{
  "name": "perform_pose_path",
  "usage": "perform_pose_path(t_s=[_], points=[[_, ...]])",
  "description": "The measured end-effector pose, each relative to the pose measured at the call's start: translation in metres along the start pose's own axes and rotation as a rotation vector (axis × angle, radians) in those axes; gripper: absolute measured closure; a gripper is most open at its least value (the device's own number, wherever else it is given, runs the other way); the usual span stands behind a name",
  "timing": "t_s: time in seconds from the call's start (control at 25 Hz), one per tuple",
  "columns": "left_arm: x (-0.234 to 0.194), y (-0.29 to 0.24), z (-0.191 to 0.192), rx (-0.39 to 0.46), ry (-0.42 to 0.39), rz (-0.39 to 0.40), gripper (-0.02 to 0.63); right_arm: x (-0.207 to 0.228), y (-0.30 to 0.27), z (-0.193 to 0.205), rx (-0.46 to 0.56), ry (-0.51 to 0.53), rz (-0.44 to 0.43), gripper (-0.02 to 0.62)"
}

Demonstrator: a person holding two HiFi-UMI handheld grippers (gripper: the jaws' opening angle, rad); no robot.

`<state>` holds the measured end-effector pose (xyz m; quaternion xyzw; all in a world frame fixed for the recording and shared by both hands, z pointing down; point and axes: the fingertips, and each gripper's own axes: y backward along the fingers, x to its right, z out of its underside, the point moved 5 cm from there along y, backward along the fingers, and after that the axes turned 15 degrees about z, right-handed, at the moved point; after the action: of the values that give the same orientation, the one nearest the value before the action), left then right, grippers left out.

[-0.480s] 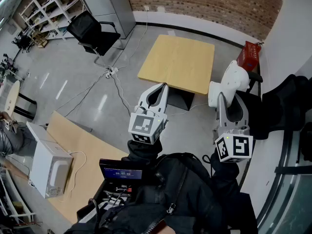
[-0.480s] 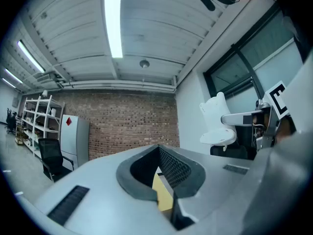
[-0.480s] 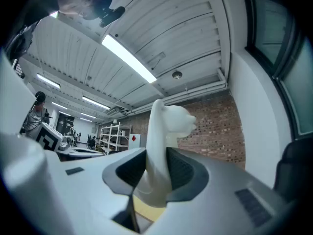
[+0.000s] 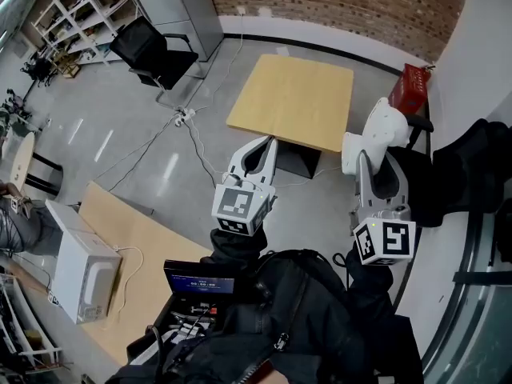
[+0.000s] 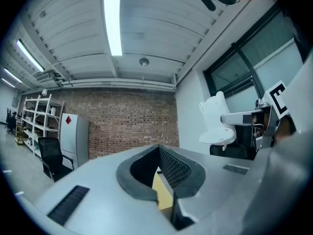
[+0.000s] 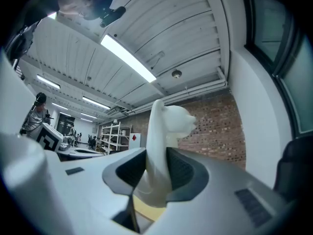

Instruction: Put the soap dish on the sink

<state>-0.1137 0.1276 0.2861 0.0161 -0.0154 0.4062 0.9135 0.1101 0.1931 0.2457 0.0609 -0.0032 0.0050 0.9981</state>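
My right gripper [image 4: 378, 166] had its fingers pinching the white soap dish [image 4: 378, 134], held in the air just right of the wooden table [image 4: 292, 102]. The left gripper [image 4: 258, 154] had its fingers pressed together, empty. I saw no sink, so I judged the placing was not yet done.

The left gripper [image 5: 159, 148] points at a brick wall [image 5: 127, 121], its grey fingers [image 5: 174, 168] meeting at the tips with nothing between them; a sliver of yellow table [image 5: 164, 196] shows through the gap below. Left of the wall stand a grey cabinet [image 5: 73, 138], a black chair [image 5: 51, 158] and white shelves [image 5: 36, 124]. Right of the wall, the right gripper [image 5: 234, 117] carries a white soap dish [image 5: 217, 121] beside a dark window [image 5: 254, 58].
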Motion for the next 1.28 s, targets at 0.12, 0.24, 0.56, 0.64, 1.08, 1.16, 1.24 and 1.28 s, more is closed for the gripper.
perform_pose_path(t_s=[0.12,0.24,0.56,0.64,1.08,1.16,1.24,1.28], points=[[0.001,0.000,0.003,-0.003,0.004,-0.002,0.603,-0.001,0.001,0.001,0.008,0.016,-0.006,0.460],[0.001,-0.002,0.004,-0.007,0.008,-0.005,0.603,-0.001,-0.001,0.001,0.009,0.014,-0.018,0.460],[0.007,-0.009,0.005,-0.016,0.005,-0.022,0.603,0.006,-0.005,0.002,0.015,0.004,-0.042,0.460],[0.010,-0.014,0.006,-0.021,0.006,-0.025,0.603,0.011,-0.007,0.004,0.013,-0.001,-0.048,0.460],[0.033,-0.028,0.026,-0.065,0.025,-0.045,0.603,0.039,-0.010,0.022,-0.018,-0.028,-0.075,0.460],[0.033,-0.031,0.030,-0.074,0.031,-0.048,0.603,0.040,-0.013,0.025,-0.022,-0.031,-0.080,0.460],[0.034,-0.032,0.032,-0.079,0.034,-0.049,0.603,0.042,-0.014,0.026,-0.025,-0.030,-0.082,0.460],[0.034,-0.032,0.032,-0.080,0.034,-0.050,0.603,0.042,-0.015,0.026,-0.025,-0.029,-0.083,0.460]])
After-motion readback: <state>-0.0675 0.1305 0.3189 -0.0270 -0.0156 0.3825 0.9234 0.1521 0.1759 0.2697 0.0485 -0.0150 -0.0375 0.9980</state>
